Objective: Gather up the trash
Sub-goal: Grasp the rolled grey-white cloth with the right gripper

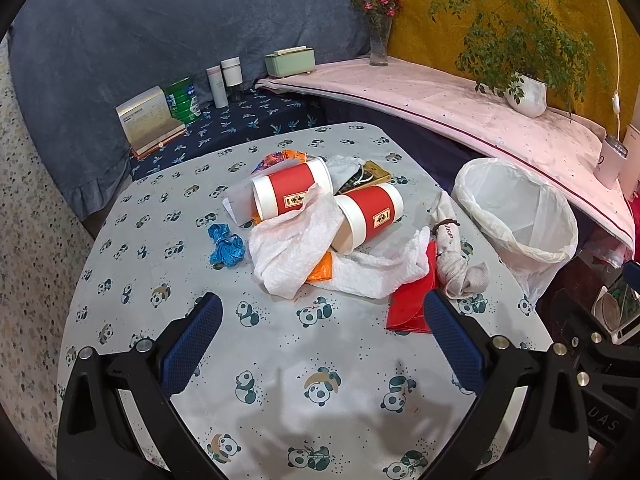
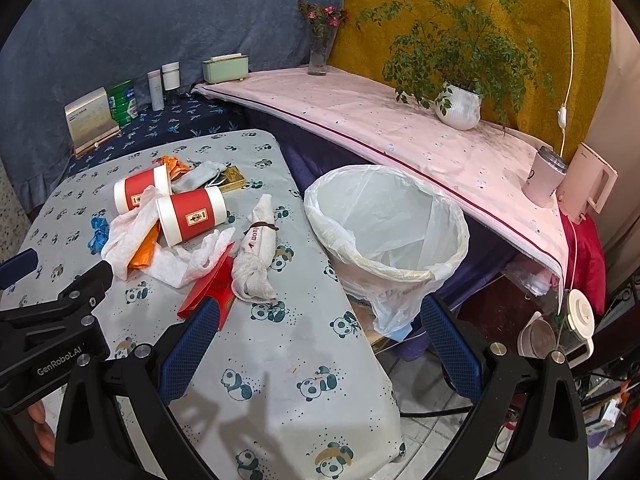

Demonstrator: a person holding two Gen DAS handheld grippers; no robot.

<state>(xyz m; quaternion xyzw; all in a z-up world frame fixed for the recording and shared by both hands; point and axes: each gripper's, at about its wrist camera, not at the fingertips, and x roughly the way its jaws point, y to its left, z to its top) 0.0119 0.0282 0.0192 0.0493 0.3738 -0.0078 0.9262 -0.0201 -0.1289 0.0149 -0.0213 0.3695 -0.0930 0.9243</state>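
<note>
Ahead of your left gripper (image 1: 322,312), past its spread blue fingers (image 1: 452,332), the trash lies heaped on the panda-print surface (image 1: 280,360): two red-and-white paper cups (image 1: 296,192) on their sides, crumpled white paper towels (image 1: 296,248) draped over and under them, an orange wrapper (image 1: 322,272) beneath, a blue scrap (image 1: 226,246) off toward the left finger's side, a red envelope (image 1: 408,304) just beyond the right fingertip, and a rolled grey cloth pouch (image 1: 452,248) beside it. Your left fingers stand wide open and hold nothing. Your right gripper (image 2: 320,314) is likewise wide open and empty; its left finger (image 2: 192,344) hovers over the surface near the red envelope, its right finger hangs off the edge. Between and beyond those fingers stands the white-lined trash bin (image 2: 440,216), close beside the surface. Farther back, a pink-covered shelf (image 2: 360,120) carries a potted plant (image 2: 460,104).
</note>
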